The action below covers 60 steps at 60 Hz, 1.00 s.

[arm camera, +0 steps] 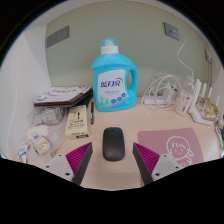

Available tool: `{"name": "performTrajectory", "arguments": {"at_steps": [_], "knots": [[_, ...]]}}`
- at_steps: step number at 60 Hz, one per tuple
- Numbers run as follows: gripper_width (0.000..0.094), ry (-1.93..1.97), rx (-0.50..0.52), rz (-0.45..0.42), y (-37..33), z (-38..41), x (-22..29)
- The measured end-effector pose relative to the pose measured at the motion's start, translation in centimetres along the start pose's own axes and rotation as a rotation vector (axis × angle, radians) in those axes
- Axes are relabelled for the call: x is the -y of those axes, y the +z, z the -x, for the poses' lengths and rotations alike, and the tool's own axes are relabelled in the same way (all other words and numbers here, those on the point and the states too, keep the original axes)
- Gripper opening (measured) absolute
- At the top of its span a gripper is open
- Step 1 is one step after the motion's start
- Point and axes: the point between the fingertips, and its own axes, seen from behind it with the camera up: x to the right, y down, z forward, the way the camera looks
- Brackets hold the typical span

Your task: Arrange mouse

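Note:
A black computer mouse (113,143) lies on the pale desk (165,118), between the tips of my two fingers with a gap at each side. My gripper (113,159) is open, its magenta pads (79,158) standing left and right of the mouse's near end. A pink mouse mat (173,147) with a drawn figure lies just right of the right finger.
A blue detergent bottle (112,79) stands just beyond the mouse. White cables and a power strip (165,95) lie at the back right. Papers, a small box (79,124) and crumpled white items (40,137) clutter the left side. A wall rises behind.

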Motion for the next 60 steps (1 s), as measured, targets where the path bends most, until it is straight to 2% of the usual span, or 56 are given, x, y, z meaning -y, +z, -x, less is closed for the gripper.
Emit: {"name": "performTrajectory", "arguments": {"at_steps": [11, 16, 27, 35, 48, 54, 60], "knots": [[0.0684, -0.022, -0.023, 0.036, 4.8, -0.5, -0.2], [0.0480, -0.039, -0.028, 0.018, 5.4, -0.7, 0.3], [0.0372, -0.090, -0.030, 0.005, 5.4, -0.6, 0.3], [0.0340, -0.106, 0.017, -0.008, 4.4, 0.2, 1.1], [0.0341, 0.032, 0.148, -0.220, -5.9, -0.9, 12.4], [0.0339, 0.038, 0.117, -0.291, -9.1, -5.6, 15.4], [0.0339, 0.019, 0.034, -0.255, -8.5, -11.7, 13.2]]}}
